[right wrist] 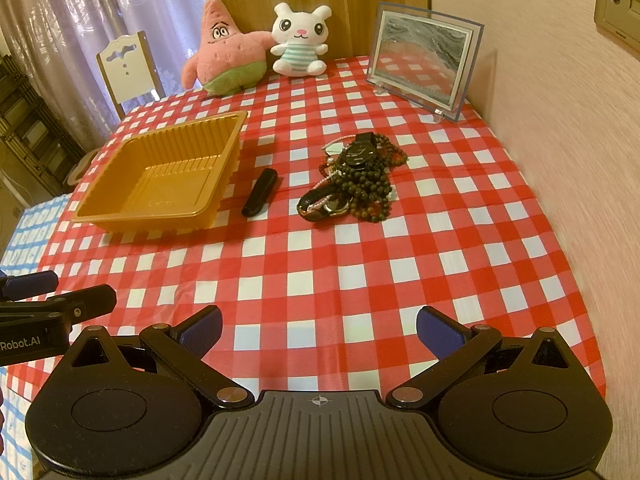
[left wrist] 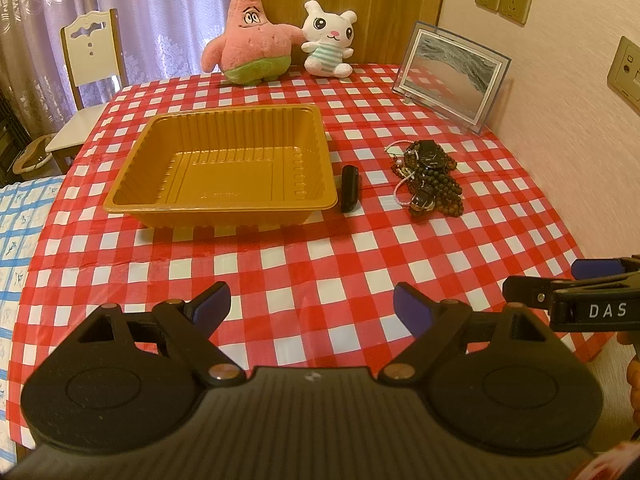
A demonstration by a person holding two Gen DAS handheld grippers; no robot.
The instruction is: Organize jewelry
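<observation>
The jewelry pile (right wrist: 354, 178) lies on the checked tablecloth (right wrist: 360, 272) at about one o'clock from the right gripper, well ahead of it. It is a tangle: a black wristwatch (right wrist: 360, 155) rests on top toward the far side, dark bead strands (right wrist: 370, 192) spread under and around it, a thin pink-and-white bracelet (right wrist: 322, 184) threads through, and a second dark-strapped piece with a round metal face (right wrist: 326, 204) sits at the near edge. Just beside the pile, at its nine o'clock, a small black oblong case (right wrist: 260, 192) lies alone, close to the side wall of the gold plastic tray (right wrist: 160, 212), though whether it touches the wall I cannot tell. The tray holds nothing and sits at about eleven o'clock in the right wrist view and at twelve o'clock in the left.

The right gripper (right wrist: 320, 330) hovers over the near part of the table with its blue fingers spread wide and nothing between them. The left gripper (left wrist: 312, 308) is likewise spread and empty, level beside the other.

Judging by the bare tray and the untouched heap, the sorting has not yet begun; the step in hand looks like the first approach. The next move probably calls for the right gripper to travel forward to the pile and close on one separable piece. The watch on top seems the cleanest pick, since the bead strands may drag their neighbours along.

At the far edge stand a pink star plush (right wrist: 224, 48), a white bunny plush (right wrist: 300, 40) and a framed picture (right wrist: 424, 60).
</observation>
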